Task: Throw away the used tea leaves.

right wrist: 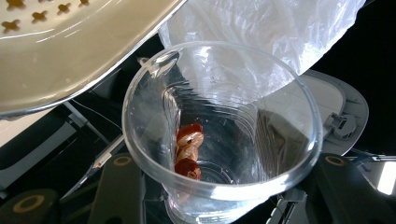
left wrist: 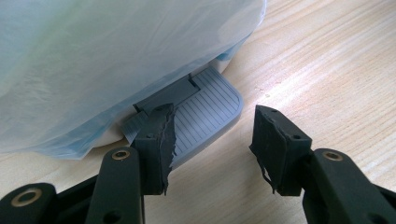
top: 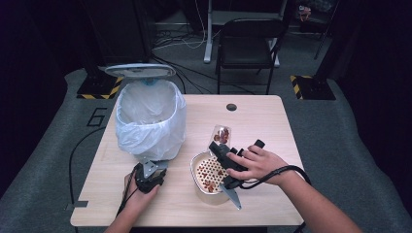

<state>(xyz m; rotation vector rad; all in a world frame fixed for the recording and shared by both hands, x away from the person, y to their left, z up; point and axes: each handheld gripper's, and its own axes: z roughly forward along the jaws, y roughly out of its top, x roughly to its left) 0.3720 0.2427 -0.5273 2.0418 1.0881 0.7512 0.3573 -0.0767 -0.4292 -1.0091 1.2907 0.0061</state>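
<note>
At centre right of the high view, the right tool (top: 221, 145) grips a clear plastic cup (top: 221, 134), held tipped above the far edge of a cream strainer bowl (top: 209, 173). In the right gripper view the cup (right wrist: 219, 135) sits clamped between the jaws with its open mouth toward the camera; three or so reddish-brown fruit pieces (right wrist: 188, 154) cling to its lower inner wall, and the rest of the cup is bare. The bowl rests on the surface (top: 262, 121) just below the middle of the frame; its perforated insert carries more of the same reddish pieces, gathered toward the near side.

At left of centre stands a bin (top: 150, 116) lined with a translucent white bag, its grey lid raised behind it; what lies inside cannot be made out. The left tool (top: 148, 175) sits at the bin's near foot, lower left of centre. In the left gripper view its jaws stand apart with nothing between them, the left pad (left wrist: 161, 144) resting against the bin's grey ribbed pedal (left wrist: 210, 112), under the bulging bag (left wrist: 116, 56).
</note>
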